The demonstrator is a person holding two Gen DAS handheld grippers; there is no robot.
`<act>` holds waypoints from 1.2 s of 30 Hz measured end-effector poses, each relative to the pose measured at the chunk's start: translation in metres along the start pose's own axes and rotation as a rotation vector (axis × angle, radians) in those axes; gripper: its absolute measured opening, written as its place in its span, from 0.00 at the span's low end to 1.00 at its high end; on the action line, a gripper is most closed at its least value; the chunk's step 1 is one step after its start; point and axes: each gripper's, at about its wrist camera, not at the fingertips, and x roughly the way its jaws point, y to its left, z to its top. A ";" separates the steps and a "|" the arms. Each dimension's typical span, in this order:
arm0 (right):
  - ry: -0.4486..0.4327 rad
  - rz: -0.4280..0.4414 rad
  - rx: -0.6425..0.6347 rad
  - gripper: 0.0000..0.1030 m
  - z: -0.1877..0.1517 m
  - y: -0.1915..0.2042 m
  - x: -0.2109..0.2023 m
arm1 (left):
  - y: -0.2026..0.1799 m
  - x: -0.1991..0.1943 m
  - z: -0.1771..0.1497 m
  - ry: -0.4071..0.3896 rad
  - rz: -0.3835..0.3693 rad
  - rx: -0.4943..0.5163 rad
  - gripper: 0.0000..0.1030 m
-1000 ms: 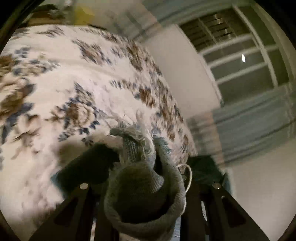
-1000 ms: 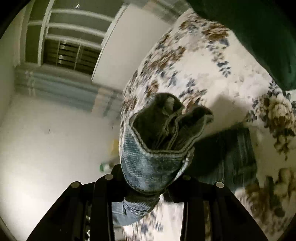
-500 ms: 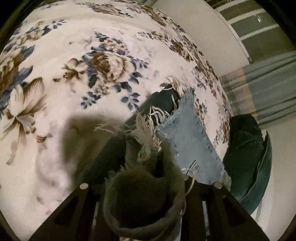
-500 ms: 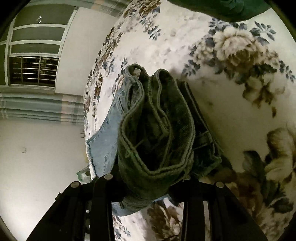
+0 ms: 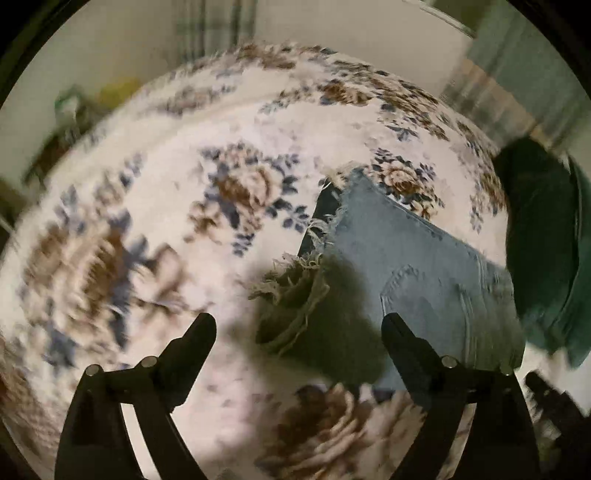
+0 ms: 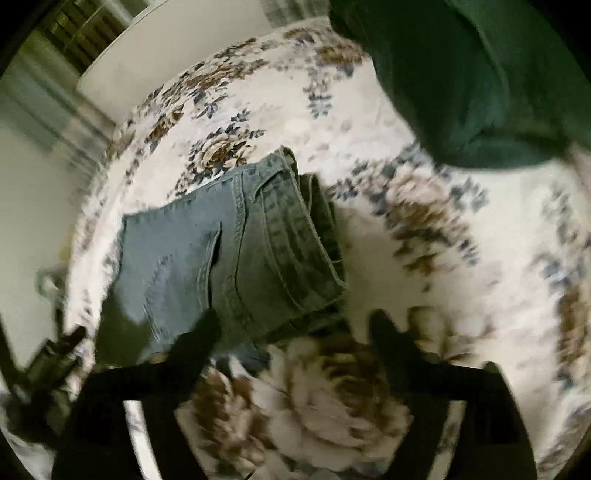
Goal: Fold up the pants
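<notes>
Denim pants (image 5: pixel 413 258) folded flat on the floral bedspread (image 5: pixel 155 206), your left gripper (image 5: pixel 299 325) spread wide and holding nothing, frayed hems just ahead of it, your right gripper (image 6: pixel 291 321) likewise wide apart and empty beside the waistband, dark green cloth (image 6: pixel 480 74) nearby.

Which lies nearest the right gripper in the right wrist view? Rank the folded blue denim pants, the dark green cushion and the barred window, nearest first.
From the open right gripper:
1. Folded blue denim pants, just ahead of the fingertips, slightly left, lying on the floral bedspread.
2. Dark green cushion, farther up the bed, upper right.
3. Barred window, beyond the bed, top left.
</notes>
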 end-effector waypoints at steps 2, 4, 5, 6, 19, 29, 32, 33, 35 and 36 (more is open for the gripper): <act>-0.027 -0.059 -0.047 1.00 -0.007 0.011 -0.020 | -0.009 -0.018 -0.004 -0.021 0.035 0.059 0.92; -0.061 -0.112 -0.093 1.00 -0.016 0.022 -0.046 | -0.018 -0.043 -0.010 -0.046 0.078 0.108 0.92; -0.085 -0.134 -0.117 1.00 -0.019 0.027 -0.060 | -0.021 -0.049 -0.011 -0.053 0.084 0.122 0.92; -0.105 -0.148 -0.133 1.00 -0.022 0.031 -0.072 | -0.025 -0.064 -0.014 -0.071 0.094 0.140 0.92; -0.324 -0.142 -0.188 1.00 -0.090 0.042 -0.296 | -0.045 -0.263 -0.064 -0.274 0.054 0.200 0.92; -0.476 -0.104 -0.210 1.00 -0.192 0.034 -0.483 | -0.037 -0.408 -0.132 -0.378 0.019 0.244 0.92; -0.497 -0.095 -0.225 1.00 -0.222 0.033 -0.519 | -0.027 -0.443 -0.152 -0.396 0.012 0.241 0.92; -0.506 -0.091 -0.231 1.00 -0.232 0.033 -0.532 | -0.025 -0.451 -0.156 -0.398 0.005 0.240 0.92; -0.521 -0.087 -0.239 1.00 -0.249 0.033 -0.554 | -0.020 -0.468 -0.164 -0.413 0.010 0.240 0.92; -0.530 -0.085 -0.237 1.00 -0.258 0.032 -0.567 | -0.017 -0.478 -0.170 -0.423 0.006 0.243 0.92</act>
